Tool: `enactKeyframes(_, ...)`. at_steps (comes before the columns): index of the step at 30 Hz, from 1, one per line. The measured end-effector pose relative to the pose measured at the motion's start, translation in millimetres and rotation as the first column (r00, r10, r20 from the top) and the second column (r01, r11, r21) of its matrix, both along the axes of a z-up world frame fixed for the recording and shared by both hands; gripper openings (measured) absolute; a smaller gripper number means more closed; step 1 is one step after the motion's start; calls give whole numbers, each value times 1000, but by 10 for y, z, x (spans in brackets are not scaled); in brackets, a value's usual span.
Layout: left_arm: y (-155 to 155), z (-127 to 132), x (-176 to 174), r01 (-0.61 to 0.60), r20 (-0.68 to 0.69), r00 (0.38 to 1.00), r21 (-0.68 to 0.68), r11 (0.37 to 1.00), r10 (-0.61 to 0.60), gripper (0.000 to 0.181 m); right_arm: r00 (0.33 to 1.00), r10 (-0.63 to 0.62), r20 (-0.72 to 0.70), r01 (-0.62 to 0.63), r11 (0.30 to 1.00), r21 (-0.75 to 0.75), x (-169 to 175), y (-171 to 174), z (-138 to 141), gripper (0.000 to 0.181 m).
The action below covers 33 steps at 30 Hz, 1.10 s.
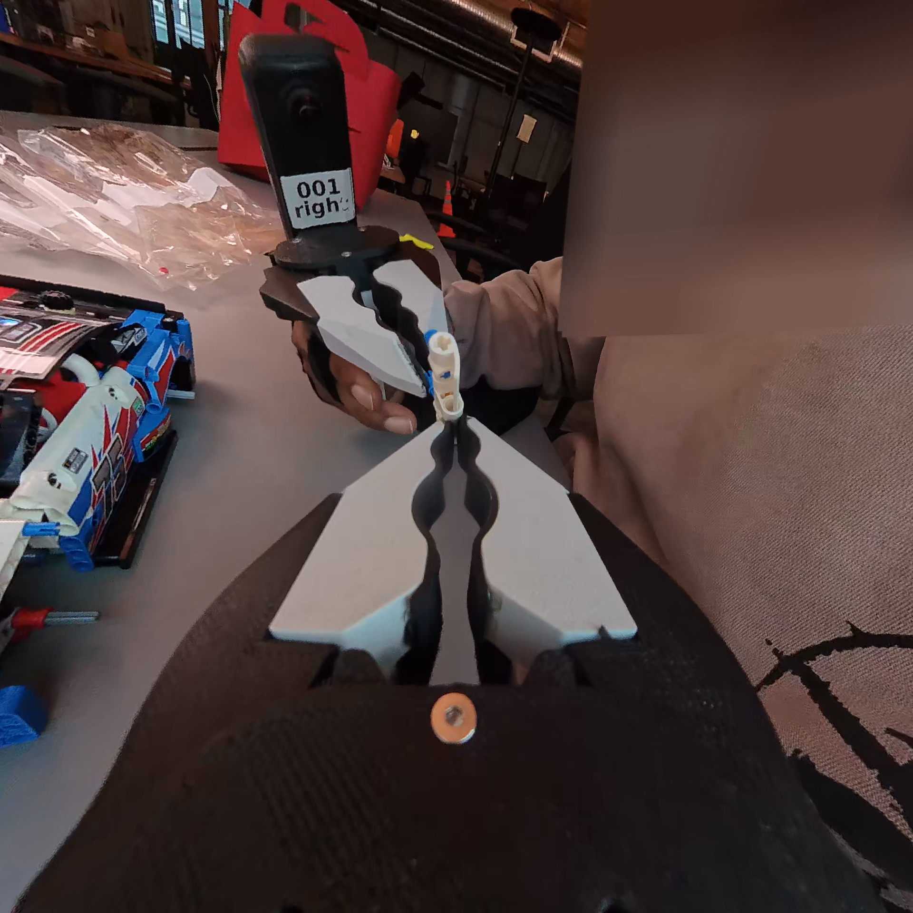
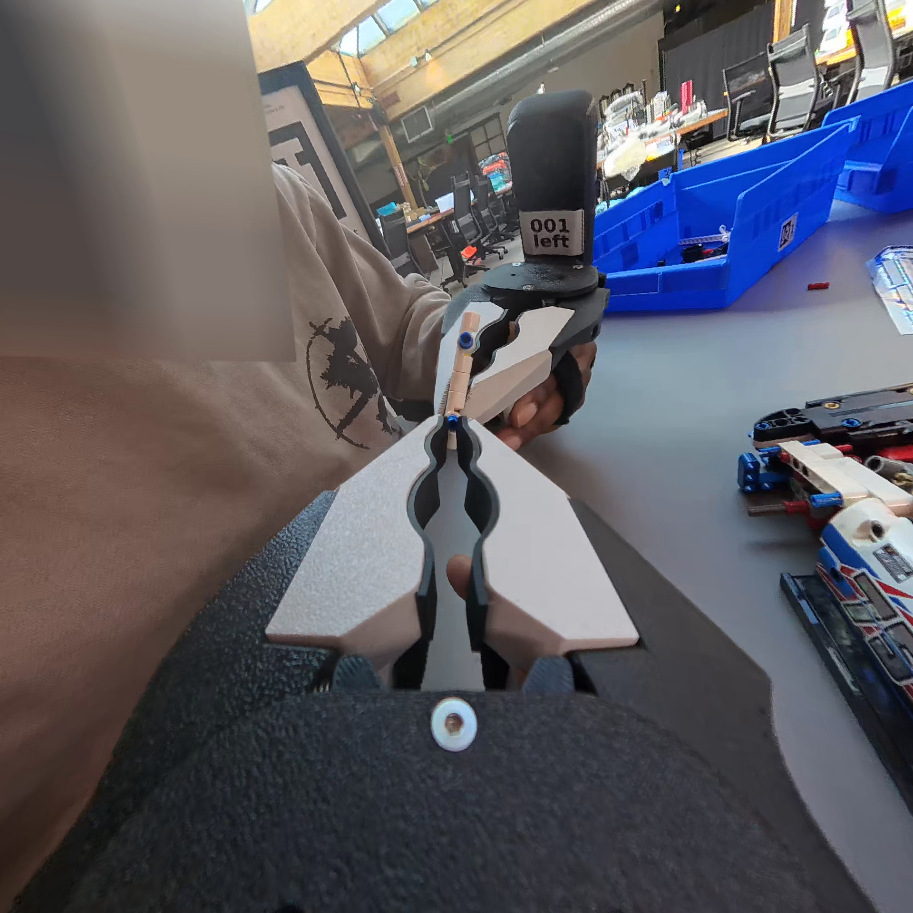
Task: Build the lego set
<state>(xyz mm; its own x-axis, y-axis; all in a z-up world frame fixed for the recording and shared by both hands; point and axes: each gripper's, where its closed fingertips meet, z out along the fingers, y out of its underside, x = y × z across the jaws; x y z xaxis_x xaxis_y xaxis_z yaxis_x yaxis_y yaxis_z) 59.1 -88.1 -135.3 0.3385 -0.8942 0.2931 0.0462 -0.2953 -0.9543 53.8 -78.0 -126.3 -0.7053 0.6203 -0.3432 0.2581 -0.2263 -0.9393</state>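
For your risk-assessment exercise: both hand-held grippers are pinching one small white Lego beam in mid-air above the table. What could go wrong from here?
1. The white beam is held only by the very tips of the left hand-held gripper and right hand-held gripper; a twist could pop it loose.
2. It hangs near the edge of the table, so a dropped beam might fall off.
3. Its blue pin could be knocked out by the fingers.

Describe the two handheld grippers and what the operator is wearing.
Both the left gripper and the right gripper have pale grey wedge fingers with wavy black inner linings on textured black bodies. Each carries an upright black camera post with a white label. The person wears a tan sweatshirt with a black print.
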Motion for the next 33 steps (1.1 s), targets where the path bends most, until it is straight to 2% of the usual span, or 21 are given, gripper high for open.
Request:
enactKeyframes(3, -19, -98, 26, 16, -64, 998, -13, 1000, -17, 0, 999, 19, 41, -21, 998, 67, 25, -22, -103, 2)
enactKeyframes(7, -8, -152, 40, 18, -85, 996, -34, 999, -21, 0, 998, 16, 67, -24, 993, 117, 17, -47, -182, 3)
enactKeyframes(20, 15, -224, 23, 20, -97, 995, -77, 997, -28, 0, 995, 15, 94, -24, 996, 91, 3, -53, -260, 3)
enactKeyframes(24, 227, -94, -102, -64, 18, 998, -156, 986, 68, 0, 993, -120, 20, 119, 992, 48, -126, 195, -136, 5)
enactKeyframes(26, 309, 17, -216, -94, 125, 985, -210, 973, 122, 0, 977, -208, -43, 210, 975, 67, -164, 329, -41, 24)
enactKeyframes(28, 343, 79, -316, -94, 220, 963, -269, 959, 156, 0, 966, -255, -45, 258, 962, 92, -184, 369, -43, 27)
enactKeyframes(31, 383, 115, -361, -116, 258, 946, -297, 948, 197, 0, 959, -282, -38, 285, 948, 145, -268, 272, -97, 28)
enactKeyframes(33, 383, 143, -335, -125, 259, 944, -294, 948, 205, 0, 937, -345, -62, 350, 922, 163, -353, 297, -83, 20)
